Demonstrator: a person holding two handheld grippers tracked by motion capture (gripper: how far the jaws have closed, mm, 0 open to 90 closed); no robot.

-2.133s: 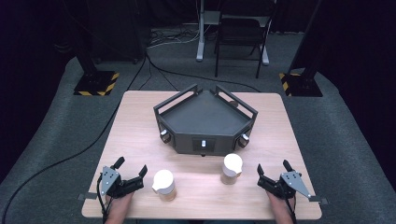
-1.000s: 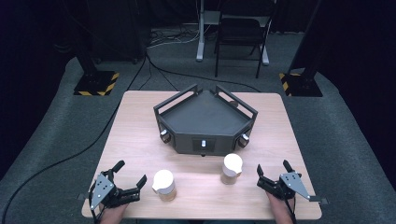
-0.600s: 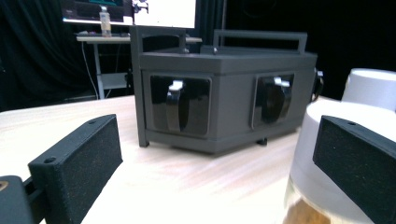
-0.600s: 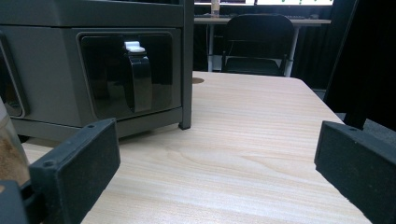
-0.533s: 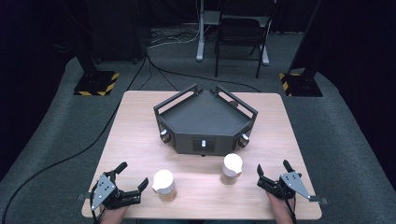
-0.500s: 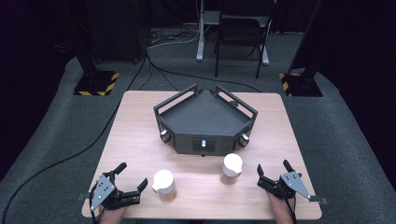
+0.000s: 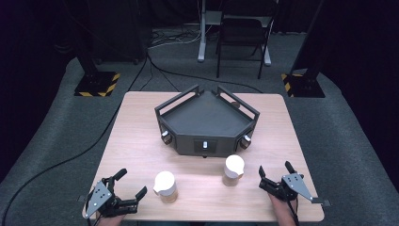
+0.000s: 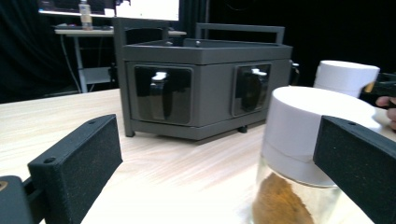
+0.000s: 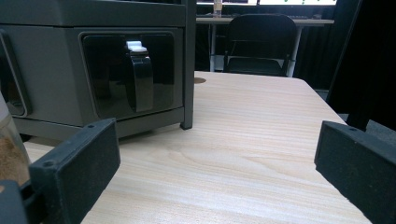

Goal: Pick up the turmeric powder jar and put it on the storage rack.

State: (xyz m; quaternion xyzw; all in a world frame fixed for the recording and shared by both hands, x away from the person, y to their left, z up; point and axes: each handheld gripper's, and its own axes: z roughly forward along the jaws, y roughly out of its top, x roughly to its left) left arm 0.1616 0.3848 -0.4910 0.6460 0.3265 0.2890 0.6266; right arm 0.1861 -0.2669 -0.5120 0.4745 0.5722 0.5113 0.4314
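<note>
Two jars stand on the wooden table (image 7: pixel 141 141), each glass-bodied with a white lid and brown powder inside: the left jar (image 7: pixel 165 186) near the front edge and the right jar (image 7: pixel 234 170) a little farther back, just in front of the single dark grey angular tray (image 7: pixel 207 117) that sits mid-table. Two grippers flank them, one per hand. The left gripper (image 7: pixel 128 188) sits at the front left corner with its jaws spread wide, gripping nothing; its nearer jaw tip is just beside the left jar but apart from it. The right gripper (image 7: pixel 274 174) rests at the front right with jaws likewise spread and empty, near the right jar without touching. The high view gives the tray's open top and railed rim, plus a chair (image 7: pixel 244 33) and floor cables beyond the table; the gripper views instead show the tray's side panels with glossy black recessed handles. The left gripper view has the left jar (image 8: pixel 308 154) close ahead toward its right jaw, the powder visible through the glass, with the right jar (image 8: pixel 343 77) behind it. The right gripper view looks along bare table toward the tray's corner, a sliver of jar at its left edge. Both jars stand upright, long axes vertical, lids up.
</note>
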